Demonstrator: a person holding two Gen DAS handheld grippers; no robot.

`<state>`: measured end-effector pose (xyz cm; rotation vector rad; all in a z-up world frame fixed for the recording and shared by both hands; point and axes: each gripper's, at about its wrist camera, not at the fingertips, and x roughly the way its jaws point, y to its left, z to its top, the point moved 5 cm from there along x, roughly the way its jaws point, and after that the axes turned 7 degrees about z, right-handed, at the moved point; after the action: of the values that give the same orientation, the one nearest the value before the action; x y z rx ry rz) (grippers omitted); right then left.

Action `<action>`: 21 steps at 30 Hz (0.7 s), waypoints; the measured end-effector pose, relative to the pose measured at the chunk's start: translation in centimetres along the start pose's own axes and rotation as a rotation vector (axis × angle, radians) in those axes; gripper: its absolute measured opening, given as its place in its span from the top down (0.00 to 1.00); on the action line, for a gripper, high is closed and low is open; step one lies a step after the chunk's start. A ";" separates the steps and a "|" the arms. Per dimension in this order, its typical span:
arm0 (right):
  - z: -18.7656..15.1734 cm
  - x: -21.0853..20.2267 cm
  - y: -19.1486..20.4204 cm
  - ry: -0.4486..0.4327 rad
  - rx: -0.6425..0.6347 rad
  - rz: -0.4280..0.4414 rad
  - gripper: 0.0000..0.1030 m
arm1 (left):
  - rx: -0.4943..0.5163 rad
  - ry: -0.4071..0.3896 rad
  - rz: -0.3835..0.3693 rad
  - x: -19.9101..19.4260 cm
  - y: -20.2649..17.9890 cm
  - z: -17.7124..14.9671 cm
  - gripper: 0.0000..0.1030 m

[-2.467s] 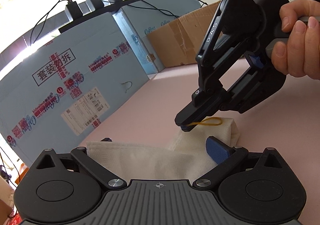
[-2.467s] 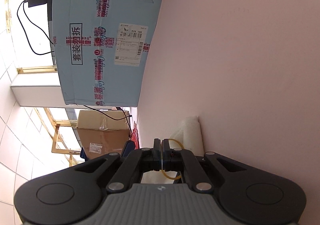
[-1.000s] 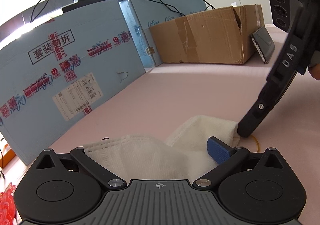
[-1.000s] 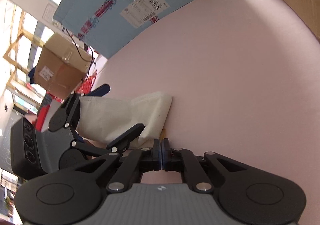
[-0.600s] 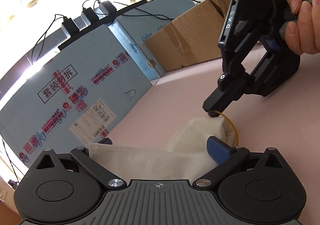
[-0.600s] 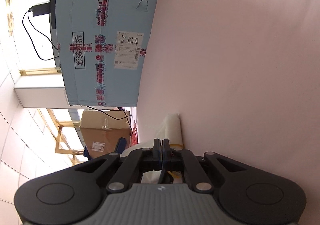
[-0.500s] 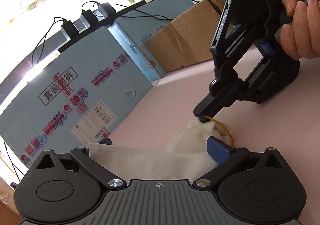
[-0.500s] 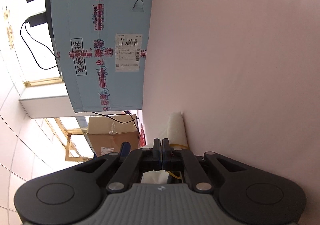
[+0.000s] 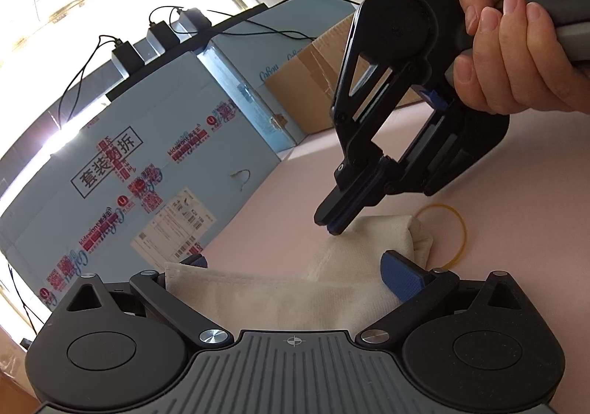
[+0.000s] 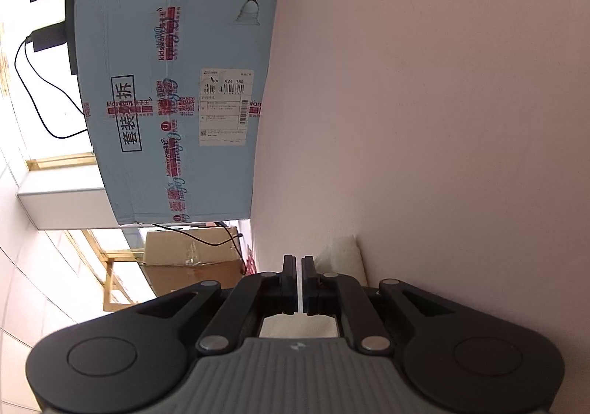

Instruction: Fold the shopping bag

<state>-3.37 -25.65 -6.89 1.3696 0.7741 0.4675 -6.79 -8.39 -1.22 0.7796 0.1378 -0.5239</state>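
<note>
The folded cream cloth shopping bag [image 9: 280, 296] lies rolled on the pink table between my left gripper's [image 9: 295, 268] wide-apart blue pads [image 9: 400, 275]. A yellow rubber band [image 9: 448, 229] lies loose on the table by the bag's right end, partly under it. My right gripper [image 9: 333, 226] hovers tilted over the bag's far end with its fingers a narrow slit apart and nothing between them. In the right wrist view that gripper [image 10: 298, 268] shows the slit, with the bag's end [image 10: 343, 257] just beyond it.
A large light blue printed carton [image 9: 140, 170] stands at the back left and shows in the right wrist view [image 10: 173, 89]. A brown cardboard box [image 9: 309, 82] stands behind it. Black adapters with cables [image 9: 125, 54] sit on the carton. Pink table [image 9: 516, 237] spreads to the right.
The right gripper let go of the yellow rubber band, which dropped onto the table by the bag's end. Its fingers parted to a slit. The left gripper and bag stayed put.
</note>
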 end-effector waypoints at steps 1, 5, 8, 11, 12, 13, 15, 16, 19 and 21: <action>-0.1 -0.2 0.4 0.020 -0.039 -0.015 0.91 | -0.002 0.001 -0.001 0.0 0.0 0.0 0.02; -1.0 -2.5 2.4 0.077 -0.362 -0.169 0.76 | -0.009 0.003 -0.006 0.0 0.0 0.0 0.02; -1.8 -4.1 3.5 0.087 -0.554 -0.265 0.70 | -0.013 0.005 -0.008 0.0 0.0 0.0 0.02; -2.6 -3.6 3.5 0.162 -0.649 -0.345 0.60 | -0.011 0.003 -0.009 0.4 0.5 0.0 0.02; -3.0 -3.3 3.5 0.183 -0.687 -0.368 0.60 | -0.011 0.003 -0.009 0.3 0.5 0.0 0.02; -3.4 -2.9 3.6 0.205 -0.724 -0.390 0.60 | -0.012 0.004 -0.010 0.3 0.5 0.0 0.02; -4.6 -2.3 3.8 0.251 -0.831 -0.446 0.60 | -0.016 0.005 -0.013 0.4 0.5 0.0 0.02; -5.3 -2.0 3.9 0.274 -0.897 -0.477 0.60 | -0.016 0.005 -0.013 0.4 0.5 0.0 0.02; -7.4 -1.3 4.0 0.308 -1.092 -0.571 0.69 | -0.017 0.004 -0.013 0.5 0.6 0.0 0.02; -7.3 -1.4 4.2 0.301 -1.063 -0.546 0.78 | -0.016 0.004 -0.014 0.4 0.5 -0.1 0.02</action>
<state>-8.99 -20.93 -2.66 0.0846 0.9013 0.5318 -6.19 -8.15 -1.06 0.7643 0.1507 -0.5336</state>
